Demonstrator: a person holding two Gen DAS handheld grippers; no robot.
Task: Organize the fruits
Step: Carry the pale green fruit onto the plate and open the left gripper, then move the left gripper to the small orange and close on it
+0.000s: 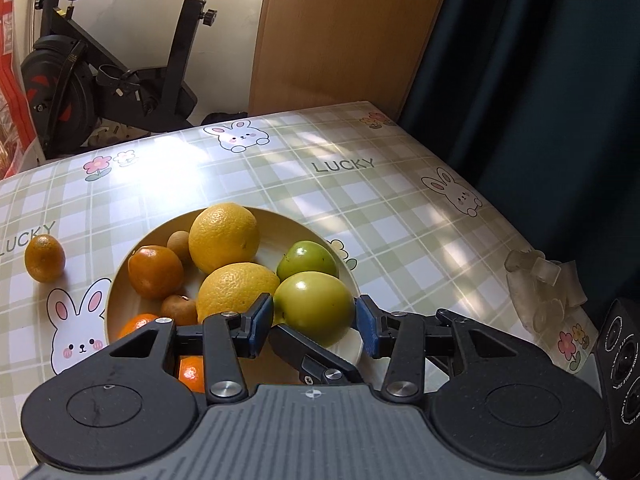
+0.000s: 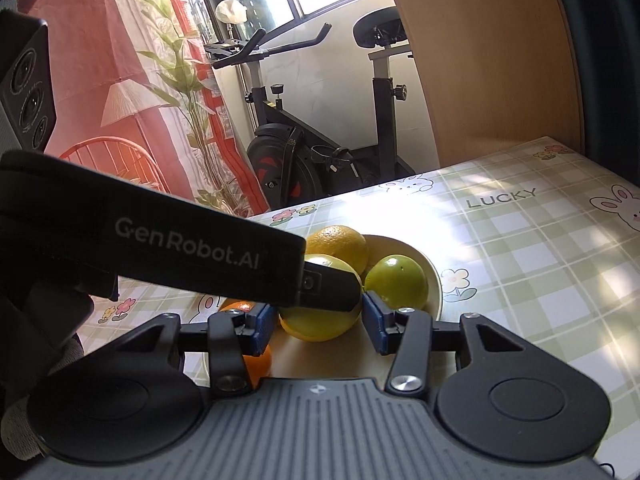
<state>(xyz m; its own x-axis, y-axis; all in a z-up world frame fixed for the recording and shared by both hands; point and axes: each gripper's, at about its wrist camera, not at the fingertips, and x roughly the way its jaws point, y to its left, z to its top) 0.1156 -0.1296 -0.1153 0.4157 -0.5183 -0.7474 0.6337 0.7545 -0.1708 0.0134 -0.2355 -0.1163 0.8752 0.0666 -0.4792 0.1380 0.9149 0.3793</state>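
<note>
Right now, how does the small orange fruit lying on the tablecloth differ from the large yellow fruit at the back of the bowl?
The small orange fruit is deep orange; the large yellow fruit is pale yellow. The orange one is much smaller. It lies alone on the tablecloth, left of the bowl, while the yellow one rests inside the bowl, touching other fruit. Both are round with dimpled peel.

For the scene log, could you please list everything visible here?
tablecloth: one, green check, under plate
plate: one, cream, on tablecloth
yellow citrus: two, yellow, on plate
green fruits: two, green, plate's right
mandarins: four, orange, three on plate, one beside it
small brown fruits: two, brown, on plate
clear plastic pieces: several, clear, tablecloth's right edge
exercise bike: one, black, background
left gripper: one, black, flanking green fruit
right gripper: one, black, flanking yellow citrus
</note>
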